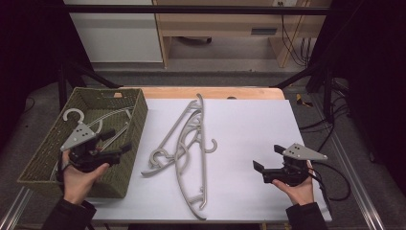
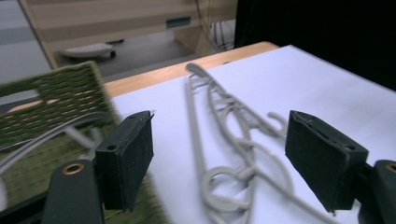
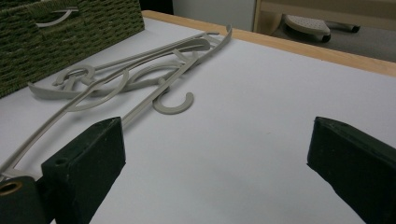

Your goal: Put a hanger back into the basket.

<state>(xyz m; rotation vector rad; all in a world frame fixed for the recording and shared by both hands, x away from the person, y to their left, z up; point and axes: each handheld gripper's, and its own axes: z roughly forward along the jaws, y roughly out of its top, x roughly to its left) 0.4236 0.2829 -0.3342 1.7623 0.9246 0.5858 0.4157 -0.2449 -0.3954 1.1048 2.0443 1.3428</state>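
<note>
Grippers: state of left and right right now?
Left gripper: open, holding nothing, above the basket edge.
Right gripper: open, holding nothing, over the table.

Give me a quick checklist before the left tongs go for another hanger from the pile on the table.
1. Left tongs open, nothing between them: ok.
2. Right tongs open and clear of the pile: ok.
3. Hangers on the table lie separate: not ok, they overlap and tangle.
4. Basket has room beside the hanger inside: ok.
5. Pile within easy reach of the left hand: cannot tell.
</note>
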